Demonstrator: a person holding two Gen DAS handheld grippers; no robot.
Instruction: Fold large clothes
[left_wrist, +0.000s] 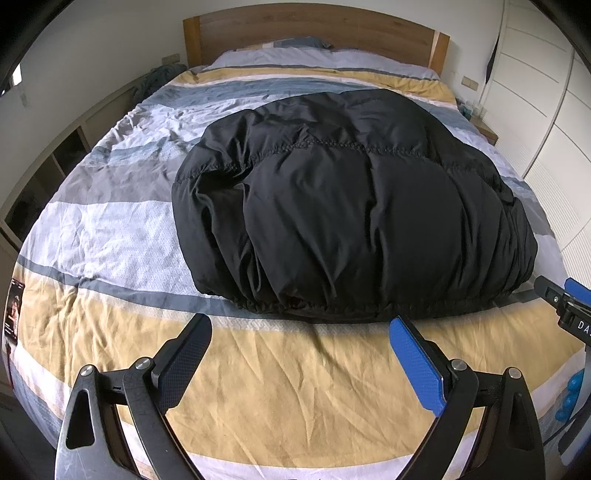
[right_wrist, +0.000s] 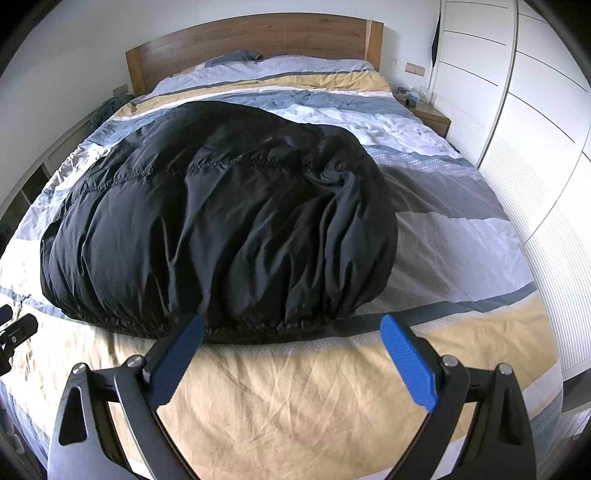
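Black padded jacket (left_wrist: 343, 206) lies bunched in a mound across the middle of the bed (left_wrist: 110, 236), hem toward the foot edge; left tool (left_wrist: 301, 328) hovers spread wide, holding nothing, just short of the hem; right tool (right_wrist: 291, 326) likewise gapes empty.

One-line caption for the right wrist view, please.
Open right hand-held gripper poised before the gathered hem of a black puffer jacket lying on a striped duvet.
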